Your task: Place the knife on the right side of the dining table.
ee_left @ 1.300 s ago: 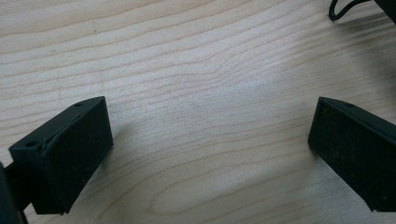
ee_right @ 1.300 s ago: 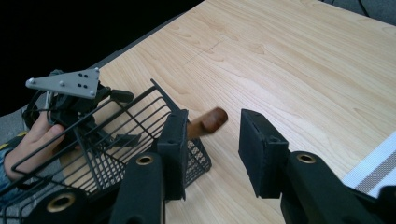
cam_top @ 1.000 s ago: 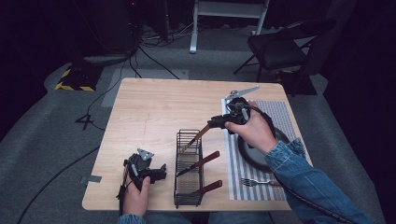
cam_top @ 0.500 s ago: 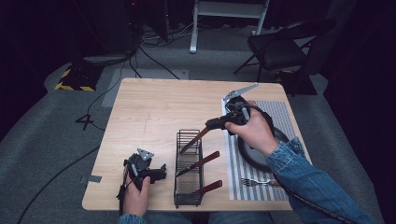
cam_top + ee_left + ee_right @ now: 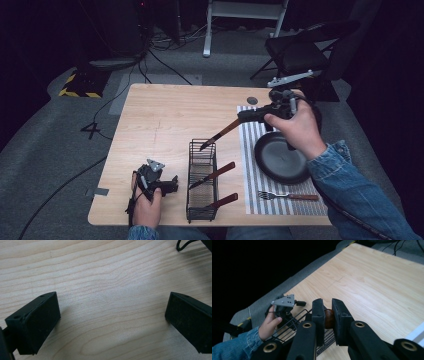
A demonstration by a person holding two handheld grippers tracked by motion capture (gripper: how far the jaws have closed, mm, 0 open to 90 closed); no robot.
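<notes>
Right gripper [image 5: 243, 116] clamped on a brown wooden-handled knife [image 5: 219, 135], left gripper [image 5: 172, 183] spread wide

Largest, the pale wooden table [image 5: 165, 120] carries a grey-and-white striped mat [image 5: 250, 165] along its right edge, with a round black pan [image 5: 280, 160] on it and a brown-handled metal fork [image 5: 287, 196] near the mat's front edge; a black wire rack [image 5: 202, 181] stands at the front middle holding two more brown-handled knives [image 5: 212, 175], and the held knife slants down from the right gripper, blade tip at the rack's far rim; in the right gripper view the jaws pinch the rounded brown handle [image 5: 328, 318]; the left gripper sits near the front left corner, jaws apart over bare wood, in the left hand [image 5: 146, 210]
</notes>
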